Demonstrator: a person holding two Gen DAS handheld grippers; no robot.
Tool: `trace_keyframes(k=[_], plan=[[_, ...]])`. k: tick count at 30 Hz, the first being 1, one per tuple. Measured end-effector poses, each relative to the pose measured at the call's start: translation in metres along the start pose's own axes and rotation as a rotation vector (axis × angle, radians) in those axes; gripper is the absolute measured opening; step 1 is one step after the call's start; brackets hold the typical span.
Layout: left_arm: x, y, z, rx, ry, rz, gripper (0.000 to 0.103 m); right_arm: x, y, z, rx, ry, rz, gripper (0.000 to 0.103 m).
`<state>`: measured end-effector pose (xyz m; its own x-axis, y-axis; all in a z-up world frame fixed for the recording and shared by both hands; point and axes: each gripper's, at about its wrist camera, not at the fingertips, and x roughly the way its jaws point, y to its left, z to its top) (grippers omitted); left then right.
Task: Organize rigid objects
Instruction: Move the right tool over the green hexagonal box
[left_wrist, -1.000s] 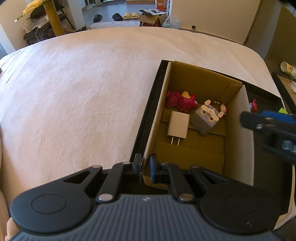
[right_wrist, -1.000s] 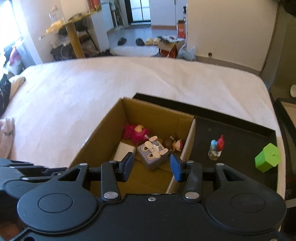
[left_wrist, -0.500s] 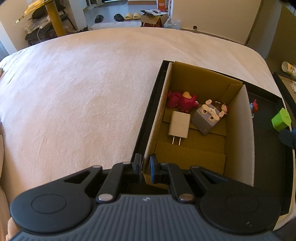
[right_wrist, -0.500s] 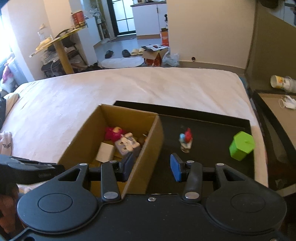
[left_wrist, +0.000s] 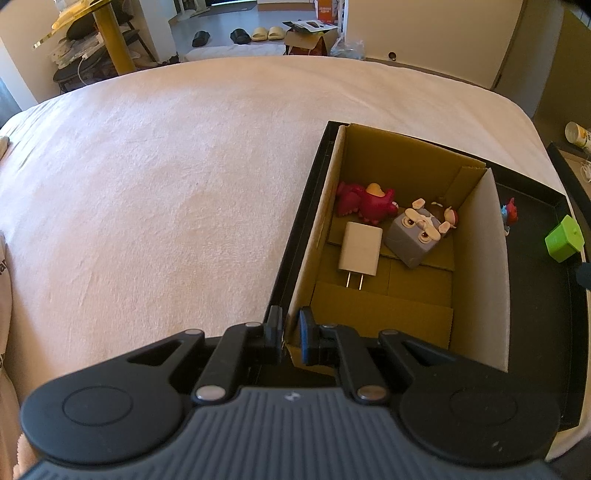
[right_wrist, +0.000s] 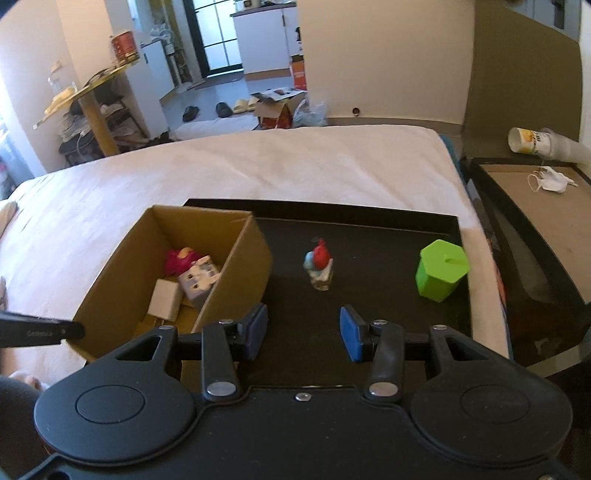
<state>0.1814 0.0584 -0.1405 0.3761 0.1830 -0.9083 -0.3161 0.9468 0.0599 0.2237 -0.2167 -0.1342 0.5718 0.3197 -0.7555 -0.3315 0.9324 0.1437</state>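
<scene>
the left gripper (left_wrist: 290, 332) is pinching the box (left_wrist: 495, 266) wall near its corner, while the right gripper (right_wrist: 303, 330) is hovering wide open and empty over the tray (right_wrist: 369, 221).

Matt brown corrugated cardboard box (left_wrist: 402, 306), its outer wall pale and papery. Inside, a smooth white plastic charger (left_wrist: 360, 249) with shiny metal prongs. The black tray (right_wrist: 369, 240) looks dull, faintly dusty. Green container (right_wrist: 441, 269): smooth plastic. Rough pinkish cloth covers the bed (left_wrist: 166, 184).
</scene>
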Motion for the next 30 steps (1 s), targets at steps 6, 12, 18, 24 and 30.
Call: trace_keyframes(k=[6,12,18,24,30], plan=[[0.0,-0.001,0.001,-0.007,0.0,0.011,0.008,0.005,-0.024,0.001,0.026,-0.021,-0.057,0.044],[0.002,-0.003,0.002,-0.002,0.003,0.031,0.009,0.014,-0.045,0.007,0.028,-0.036,-0.09,0.044],[0.002,-0.006,0.002,0.011,0.006,0.052,0.009,0.034,-0.062,0.009,0.025,-0.026,-0.125,0.052],[0.002,-0.008,0.002,0.009,0.007,0.063,0.009,0.054,-0.077,0.011,0.02,-0.01,-0.157,0.061],[0.002,-0.007,0.003,-0.001,0.009,0.065,0.009,0.07,-0.088,0.019,0.011,-0.005,-0.187,0.071]])
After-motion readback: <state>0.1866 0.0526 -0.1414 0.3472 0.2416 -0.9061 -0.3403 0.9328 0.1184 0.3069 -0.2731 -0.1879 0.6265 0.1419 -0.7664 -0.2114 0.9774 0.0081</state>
